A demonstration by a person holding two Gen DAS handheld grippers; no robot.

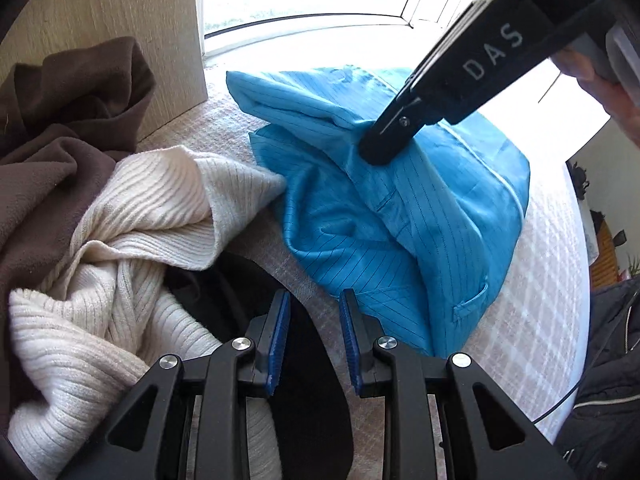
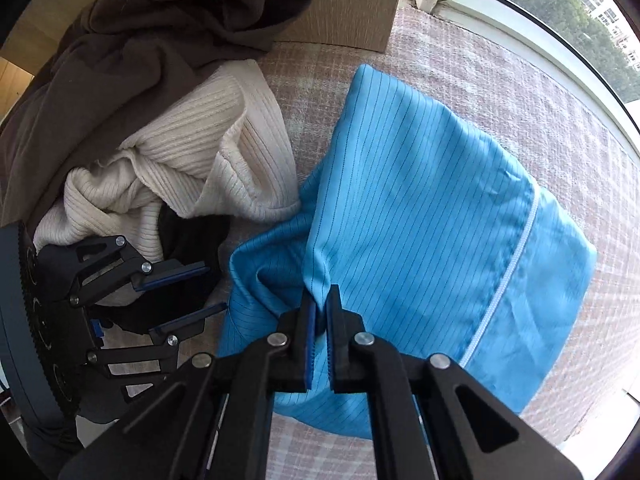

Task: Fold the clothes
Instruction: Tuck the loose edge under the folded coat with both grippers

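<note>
The right gripper (image 2: pixel 319 320) is pinched nearly closed on a raised fold of the blue garment (image 2: pixel 420 200), which lies ahead of it on the checked cover (image 2: pixel 500 80). The left gripper (image 1: pixel 314 320) hangs beside it, jaws parted and holding nothing, just short of the garment's near edge. To its left a cream sweater (image 1: pixel 120 240) touches the blue cloth; a brown garment (image 1: pixel 60 140) is heaped beyond, against a wooden panel (image 1: pixel 120 12). Dark cloth (image 1: pixel 312 380) lies under the left jaws.

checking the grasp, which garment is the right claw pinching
The blue one, striped; right claw grips its fold. Cream knit and brown one lie untouched.
</note>
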